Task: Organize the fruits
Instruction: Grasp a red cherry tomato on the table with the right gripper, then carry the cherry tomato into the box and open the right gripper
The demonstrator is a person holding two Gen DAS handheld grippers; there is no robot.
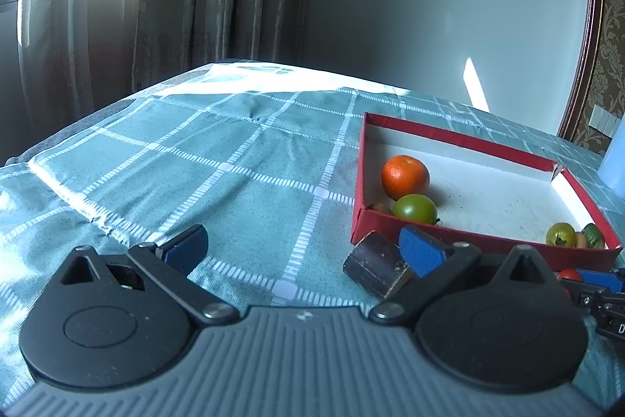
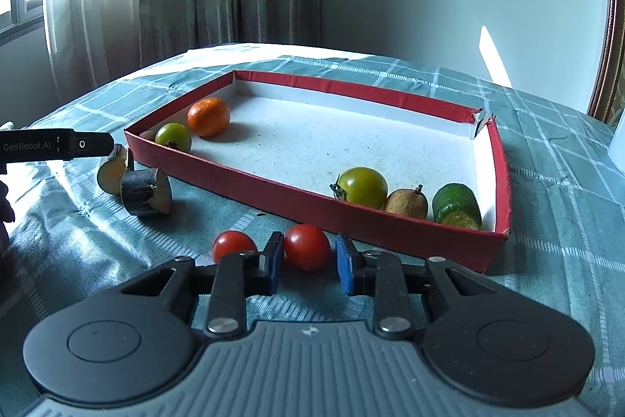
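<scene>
My right gripper (image 2: 308,262) is shut on a red cherry tomato (image 2: 307,247) on the checked cloth, just in front of the red box (image 2: 273,188). A second red tomato (image 2: 233,244) lies just left of its left finger. Inside the box are an orange mandarin (image 2: 208,117), two green tomatoes (image 2: 173,135) (image 2: 363,187), a brown kiwi (image 2: 407,203) and a cucumber chunk (image 2: 457,206). My left gripper (image 1: 304,249) stands open low over the cloth, with a dark cut stalk piece (image 1: 375,268) lying against the inner side of its right finger. Another cut piece (image 2: 113,169) lies beside it.
The box's right far corner (image 2: 480,122) is torn open. A teal checked tablecloth (image 1: 195,163) covers the table, which ends at curtains on the left and a pale wall behind. A pale blue container (image 1: 615,159) stands at the right edge.
</scene>
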